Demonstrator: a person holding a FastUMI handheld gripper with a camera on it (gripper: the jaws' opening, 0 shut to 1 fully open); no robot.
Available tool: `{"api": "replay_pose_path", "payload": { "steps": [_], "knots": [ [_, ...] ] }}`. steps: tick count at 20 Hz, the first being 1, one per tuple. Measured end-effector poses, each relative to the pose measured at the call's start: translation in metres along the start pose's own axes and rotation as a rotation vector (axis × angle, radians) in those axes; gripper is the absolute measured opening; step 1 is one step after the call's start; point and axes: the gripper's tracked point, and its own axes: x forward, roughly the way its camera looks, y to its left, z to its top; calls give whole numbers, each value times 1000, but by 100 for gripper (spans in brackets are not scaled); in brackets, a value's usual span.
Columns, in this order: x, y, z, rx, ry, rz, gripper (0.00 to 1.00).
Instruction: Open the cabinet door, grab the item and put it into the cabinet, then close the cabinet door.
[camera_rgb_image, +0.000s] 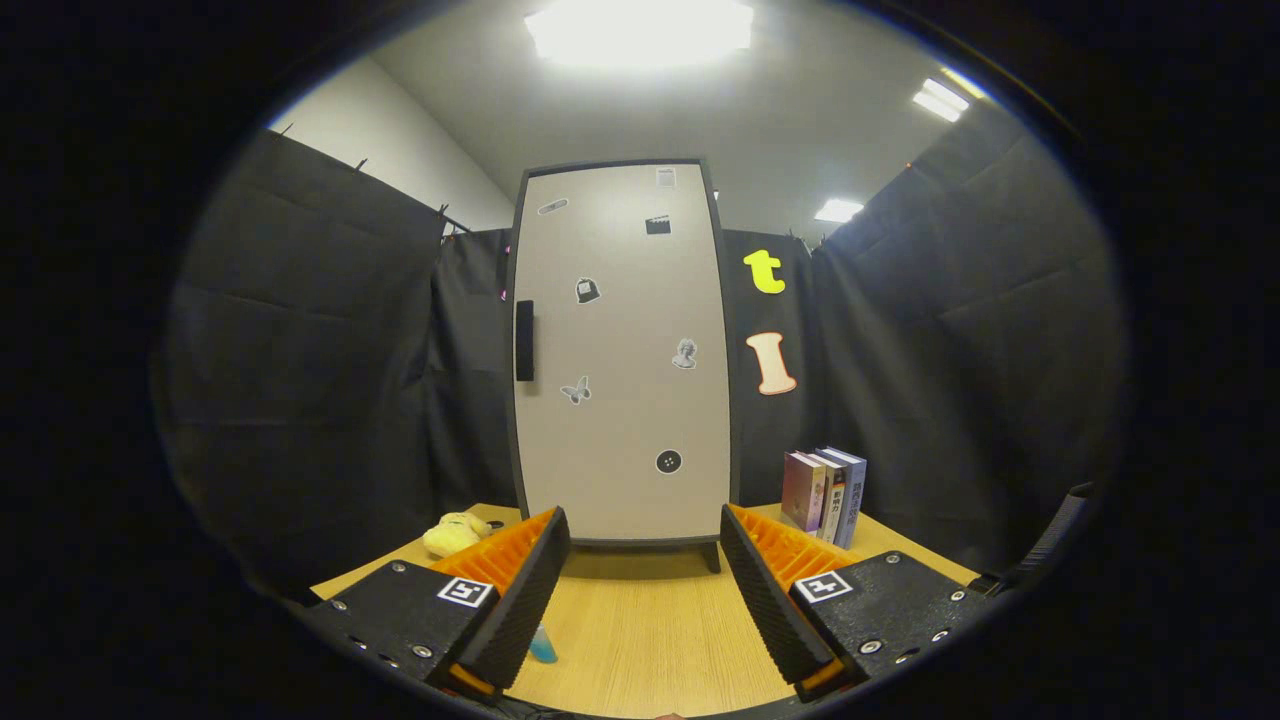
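Gripper: the gripper is hovering low over the wooden table, its two fingers spread wide apart and holding nothing, bare tabletop showing between them
Cabinet: a tall pale cabinet is standing upright on the far part of the table, straight ahead of the fingers and well beyond their tips, resting on short dark feet
Door: the cabinet door is sitting shut, flush in its dark frame, with a dark vertical handle along its left edge and several small stickers dotting its face
Item: a soft yellow plush toy is lying on the table to the left of the cabinet's foot, just beyond the left finger's tip and clear of both fingers
Books: a short row of books is standing upright on the table to the right of the cabinet, beyond the right finger
Small object: something light blue is peeking out on the tabletop beside the inner face of the left finger; what it is cannot be told
Setting: black cloth is hanging around the table on all sides, under bright ceiling lights
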Motion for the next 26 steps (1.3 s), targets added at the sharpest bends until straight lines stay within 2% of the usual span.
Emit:
{"api": "replay_pose_path", "payload": {
  "steps": [10,26],
  "knots": [
    [62,24,40,22,-19,45,94],
    [202,99,101,31,-32,157,93]
  ]
}}
